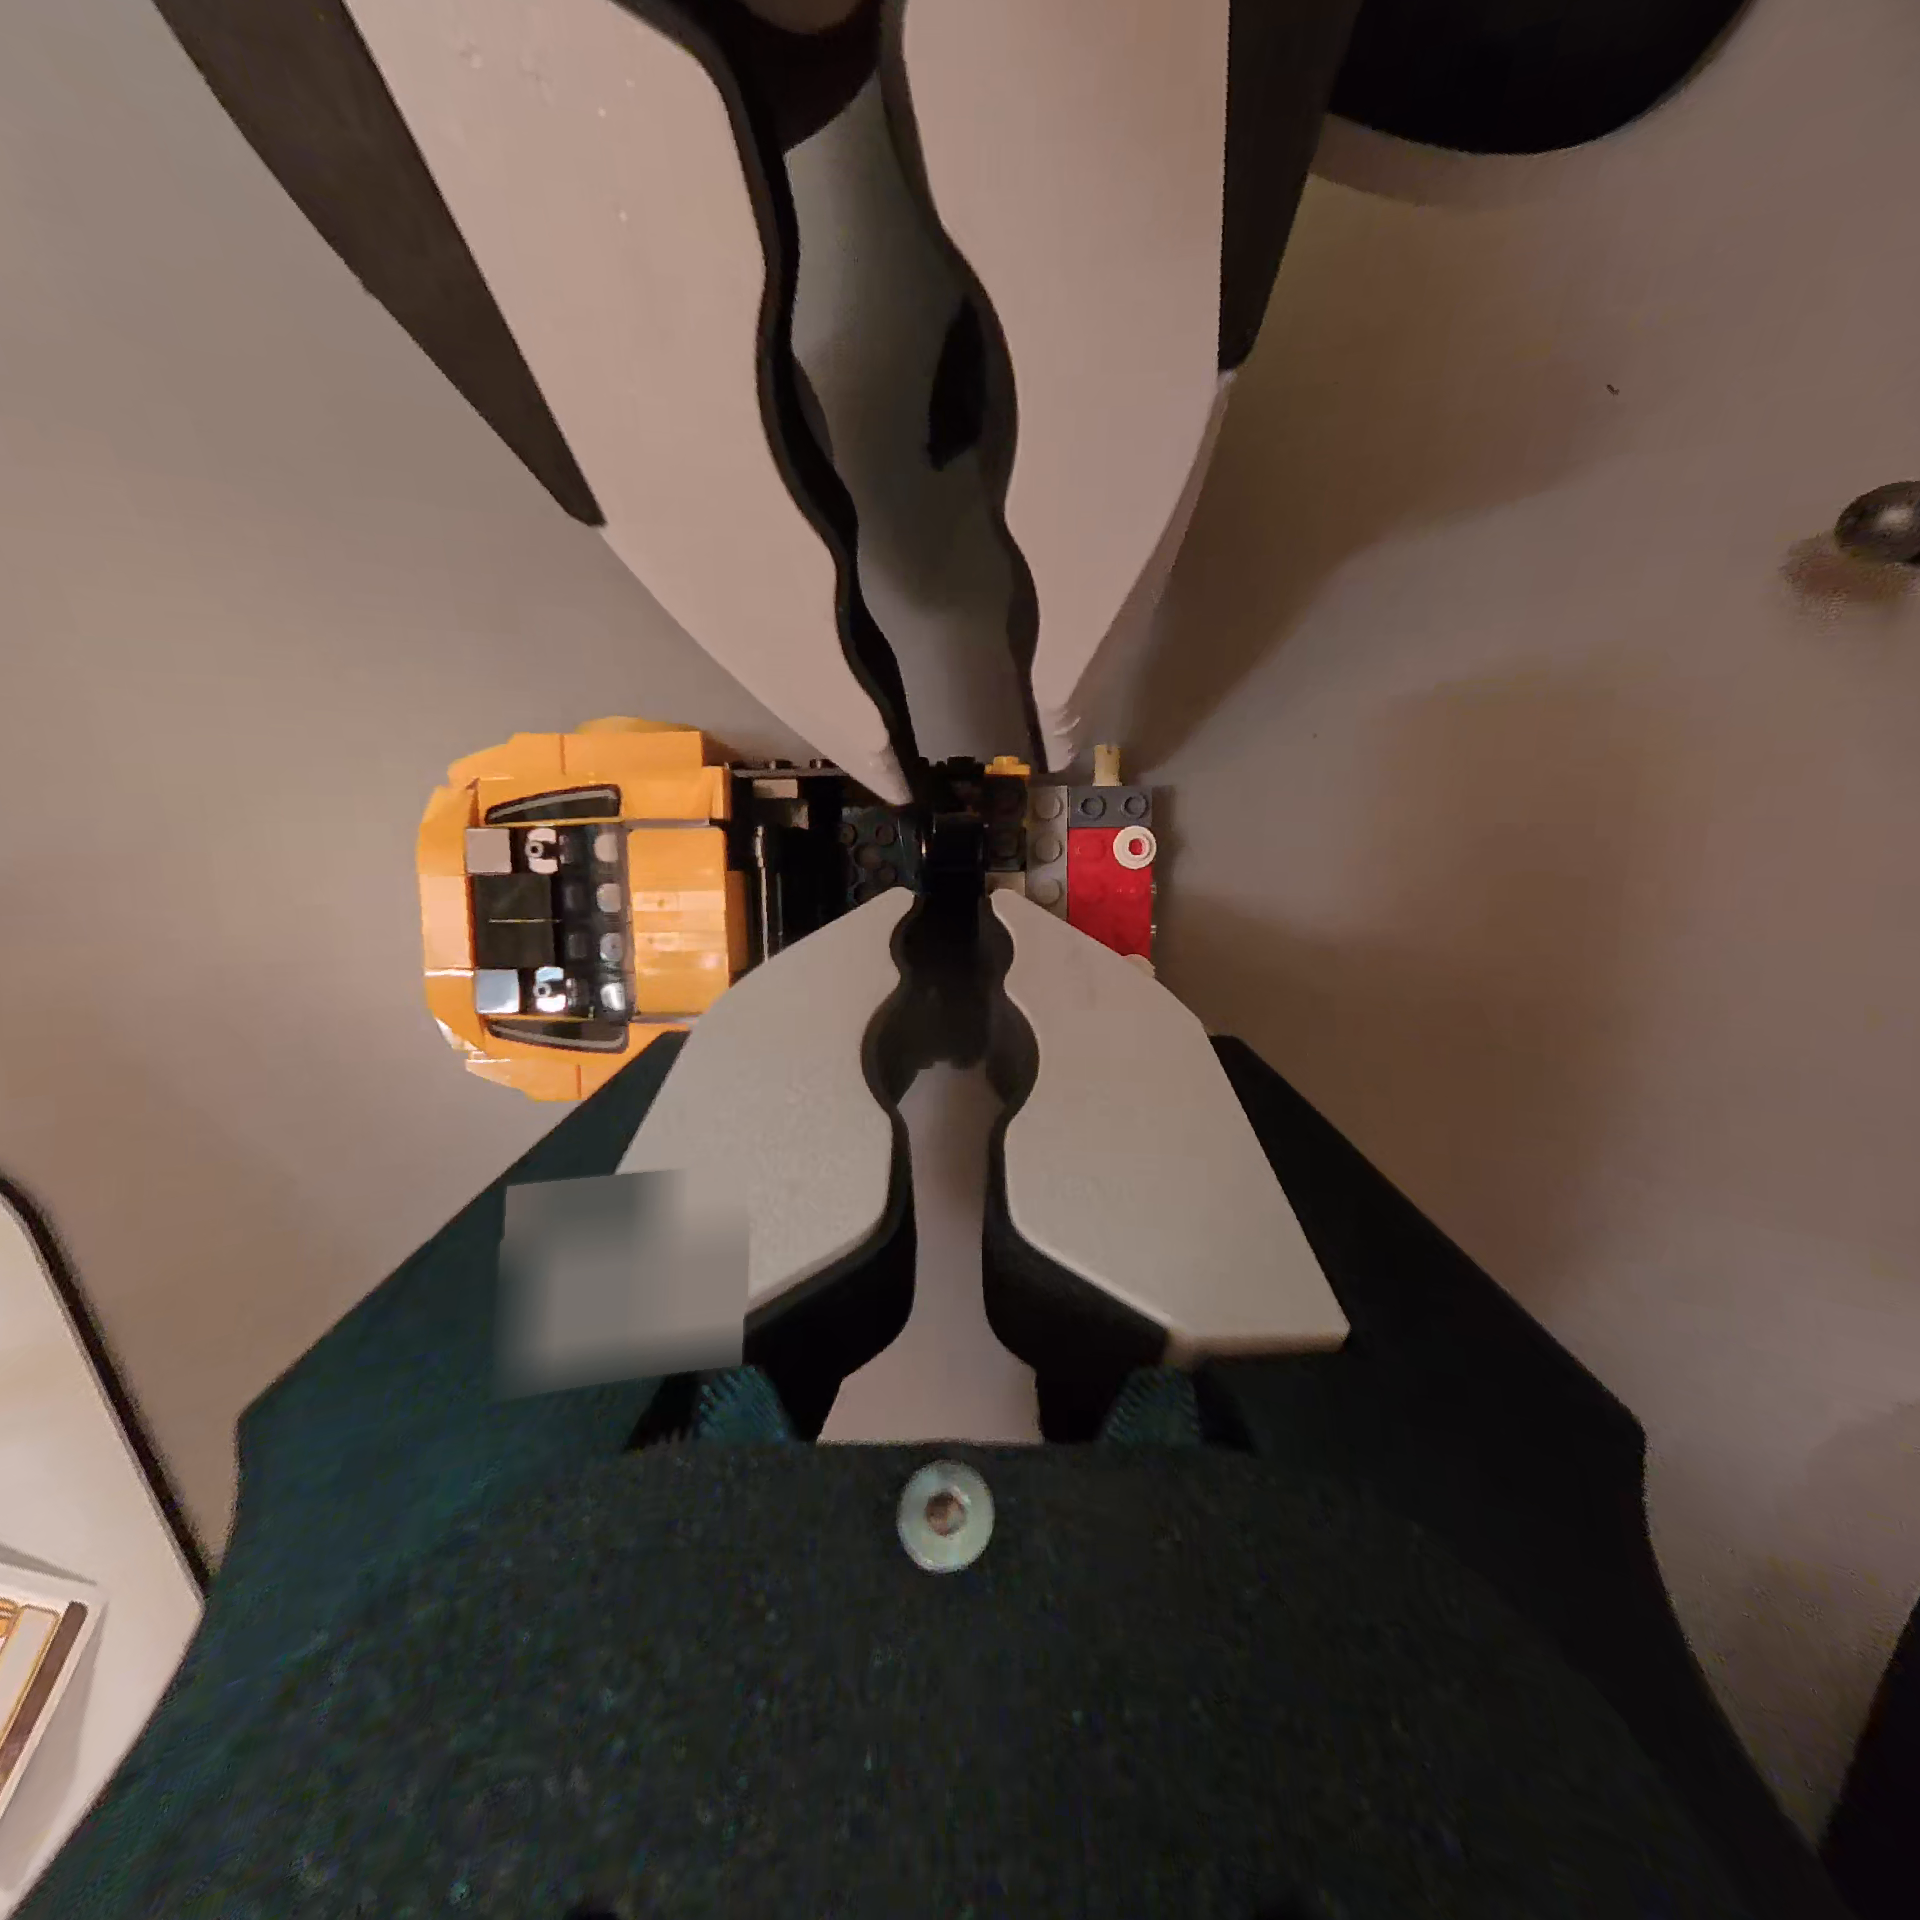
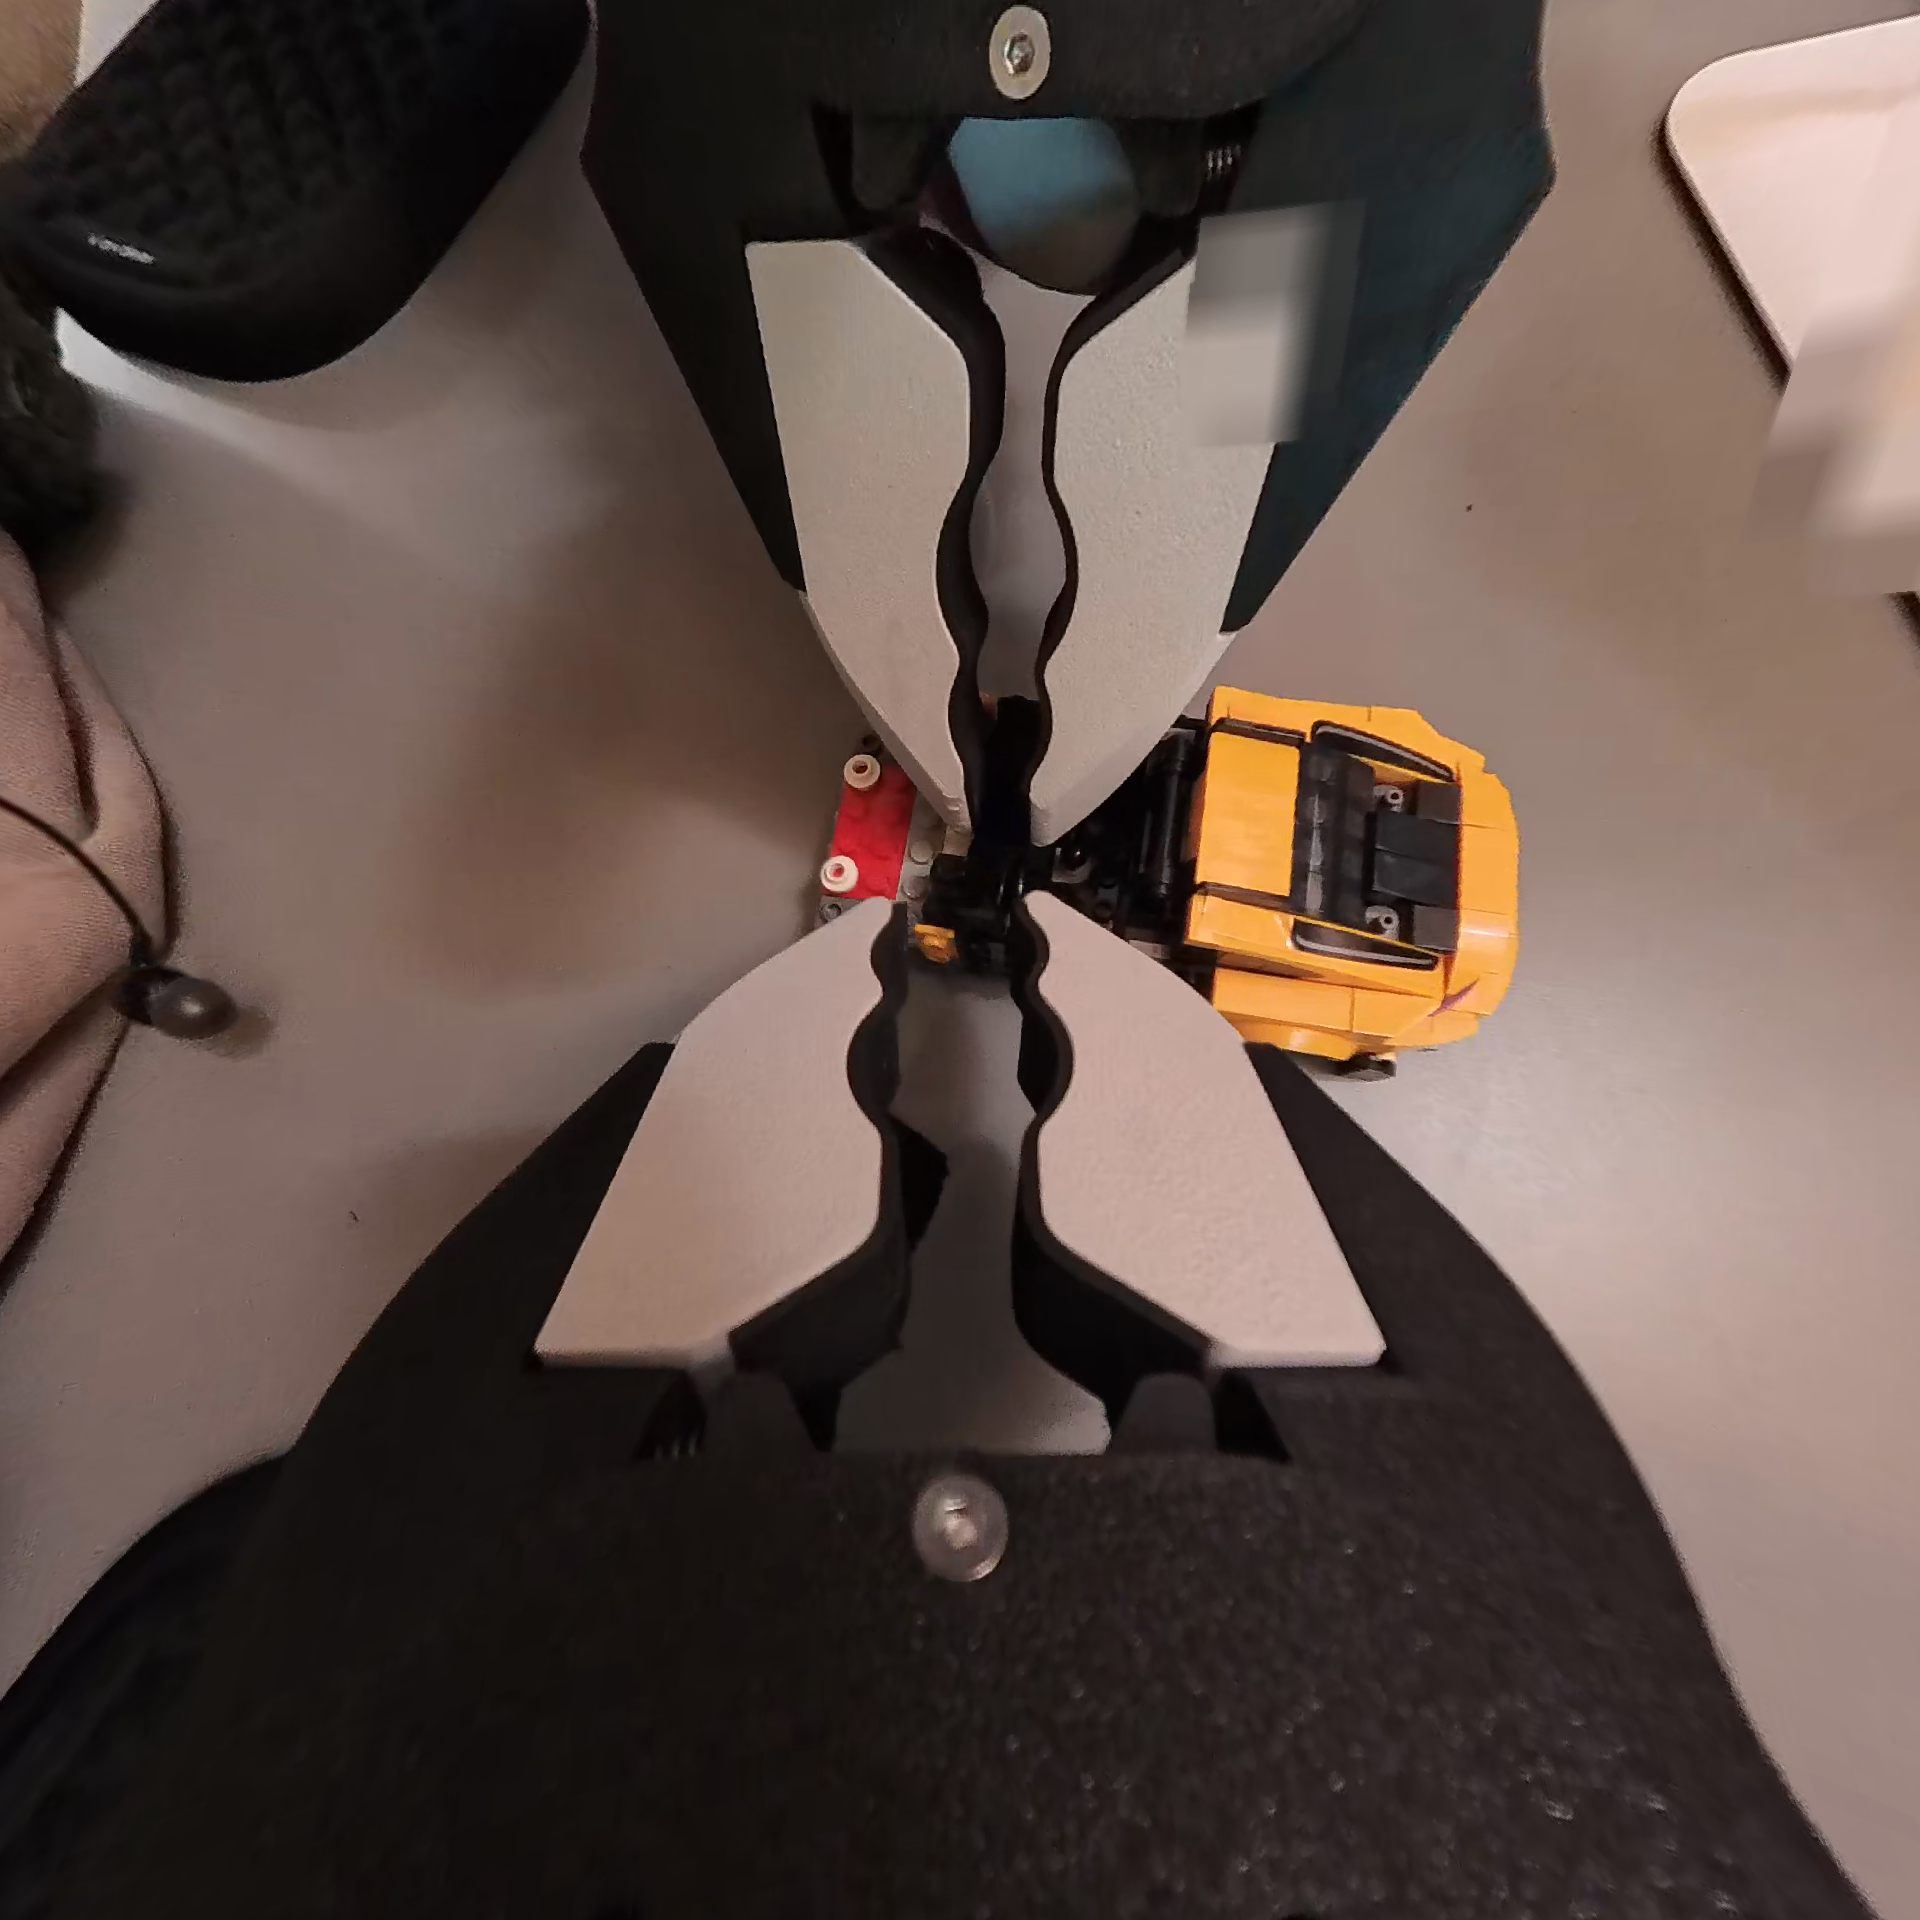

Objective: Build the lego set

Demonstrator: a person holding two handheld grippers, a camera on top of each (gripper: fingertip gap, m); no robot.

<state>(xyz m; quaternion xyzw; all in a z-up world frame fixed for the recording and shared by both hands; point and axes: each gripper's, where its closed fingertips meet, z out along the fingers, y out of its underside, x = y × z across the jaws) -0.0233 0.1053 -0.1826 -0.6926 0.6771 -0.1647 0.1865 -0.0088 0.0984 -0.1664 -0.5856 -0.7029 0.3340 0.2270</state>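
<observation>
Grippers, two: left fingers pinch one brick car; right fingers slightly apart.

A: Your left gripper: dark teal textured body, pale grey fingers edged in wavy black padding, one silver hex screw.

B: Your right gripper: black body, same grey fingers, one silver screw.
</observation>
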